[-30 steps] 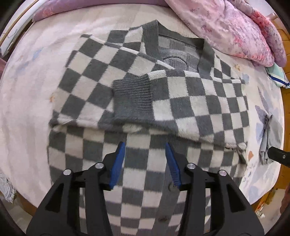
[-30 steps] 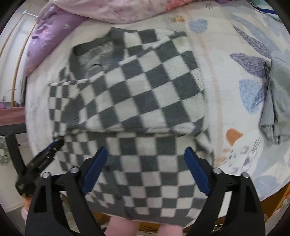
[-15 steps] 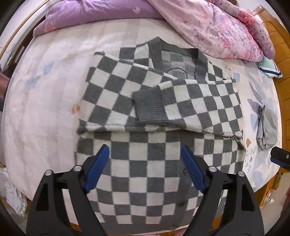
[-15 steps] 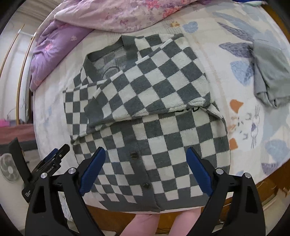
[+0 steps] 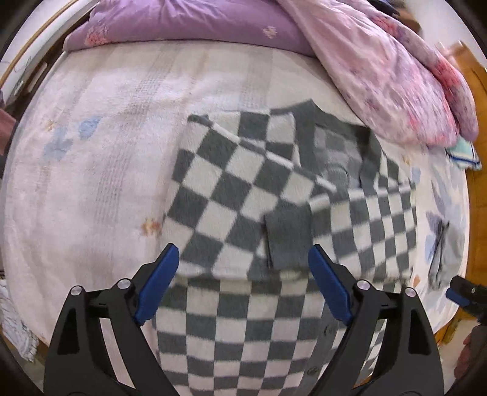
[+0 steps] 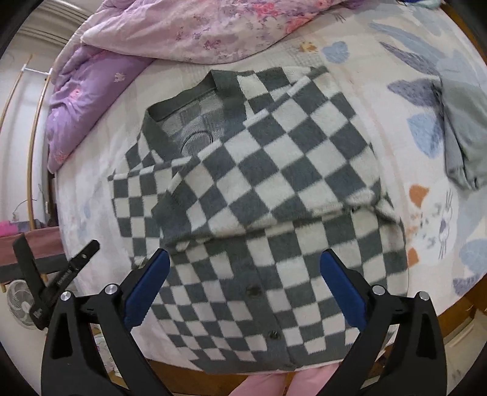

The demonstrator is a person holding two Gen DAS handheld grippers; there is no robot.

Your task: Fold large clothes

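Observation:
A grey and white checkered cardigan (image 5: 243,195) lies flat on the bed, both sleeves folded across its chest, the grey cuff (image 5: 289,237) on top. It also shows in the right wrist view (image 6: 274,170), buttoned hem hanging over the bed's near edge. My left gripper (image 5: 243,283) is open and empty above the cardigan's lower left part. My right gripper (image 6: 243,283) is open and empty above the lower body near the buttons (image 6: 252,289).
A pink floral quilt (image 5: 395,76) and purple pillow (image 5: 182,24) lie at the bed's far side. A folded grey garment (image 6: 462,131) lies right of the cardigan on the printed bedsheet (image 6: 426,213). A fan (image 6: 18,304) stands on the floor at left.
My left gripper has opened wide and drawn back and to the left from the cardigan. My right gripper stayed open and lifted away; the hem now lies flat.

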